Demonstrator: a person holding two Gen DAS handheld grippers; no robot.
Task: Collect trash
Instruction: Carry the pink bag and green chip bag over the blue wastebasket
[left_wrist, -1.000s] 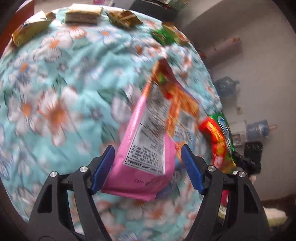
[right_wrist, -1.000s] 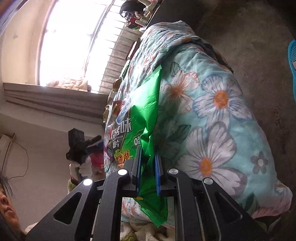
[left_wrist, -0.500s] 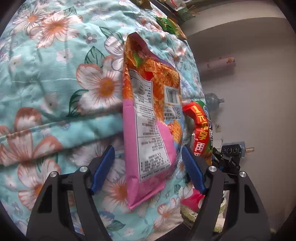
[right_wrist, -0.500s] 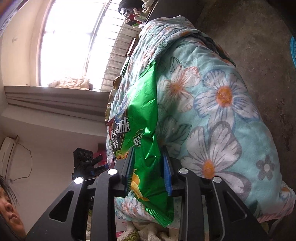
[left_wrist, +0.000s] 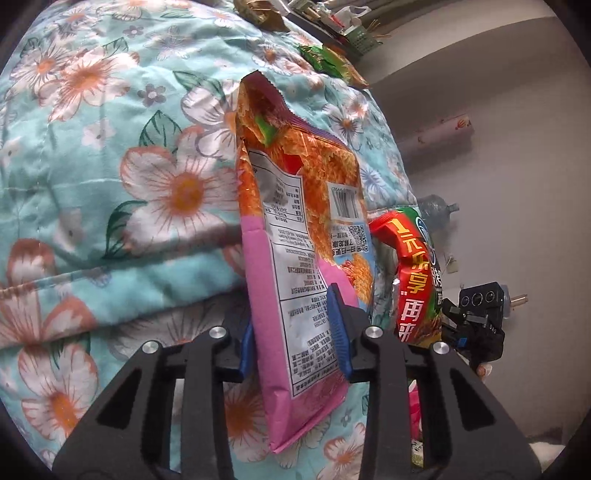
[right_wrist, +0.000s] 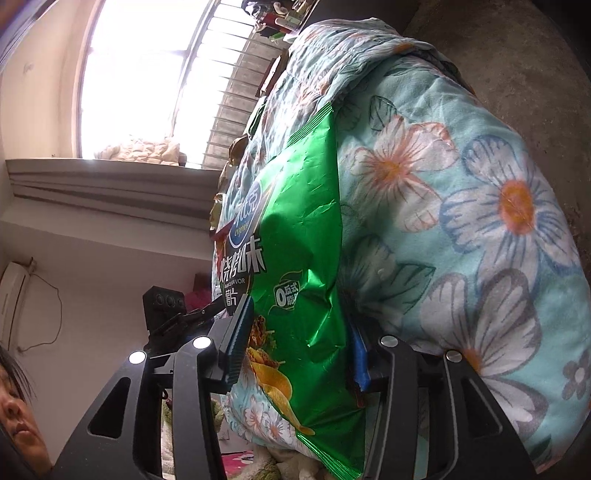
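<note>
The left gripper (left_wrist: 295, 328) was closing on the pink and orange snack bag (left_wrist: 295, 258), its blue pads already against both faces of the bag's lower part. The right gripper (right_wrist: 299, 343) was opening, the green chip bag (right_wrist: 303, 280) between its jaws but apparently no longer pinched. Both bags lay against the floral quilt (left_wrist: 110, 177) on the bed, so neither looked collected yet. More wrappers waited: a green one (left_wrist: 325, 61) and a brown one (left_wrist: 264, 16) farther up the quilt. No bin showed in either view. The two bags stood just beside each other, so the grippers crowded one another.
</note>
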